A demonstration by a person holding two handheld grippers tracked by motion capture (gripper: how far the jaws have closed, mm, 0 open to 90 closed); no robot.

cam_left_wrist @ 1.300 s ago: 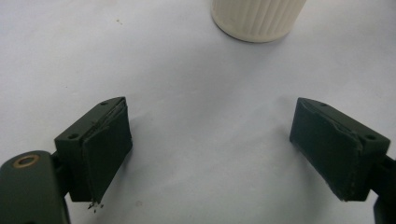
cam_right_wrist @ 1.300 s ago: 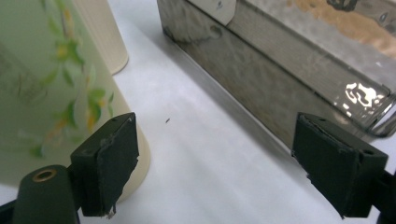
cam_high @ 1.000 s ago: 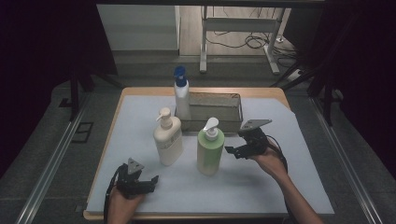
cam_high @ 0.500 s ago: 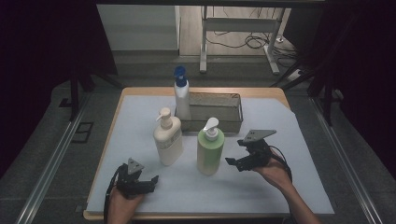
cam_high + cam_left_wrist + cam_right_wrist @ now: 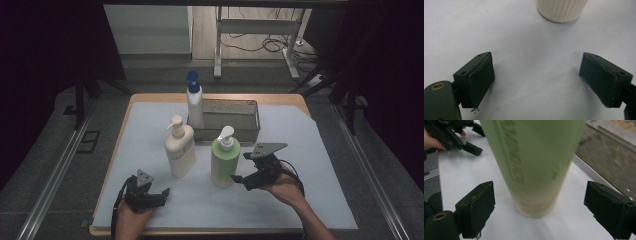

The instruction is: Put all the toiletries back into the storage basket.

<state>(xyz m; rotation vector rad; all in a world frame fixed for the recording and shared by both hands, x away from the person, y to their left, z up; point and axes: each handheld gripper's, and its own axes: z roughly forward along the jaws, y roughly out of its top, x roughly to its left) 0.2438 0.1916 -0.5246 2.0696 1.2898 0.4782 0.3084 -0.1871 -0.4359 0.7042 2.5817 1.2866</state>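
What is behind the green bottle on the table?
Right behind the green bottle stands a grey metal basket, with a blue-capped spray bottle at its left end. The green bottle covers part of the basket's front wall, and the basket's inside looks empty.

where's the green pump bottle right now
In the high view the green pump bottle stands upright mid-table, between the cream bottle and the open right gripper.

On the surface [image 5: 310, 150]: a tray [image 5: 226, 120] at the back centre, a spray bottle [image 5: 194, 102] touching its left end. Before the tray, two pump bottles side by side, apart: one [image 5: 180, 147] at left, the other [image 5: 224, 159] at right, just ahead of the tray's front wall. Right gripper [image 5: 240, 179] just beside the right pump bottle, on its right, fingers [image 5: 477, 206] spread either side of its base. Left gripper [image 5: 161, 196] near the front edge, before the left pump bottle.
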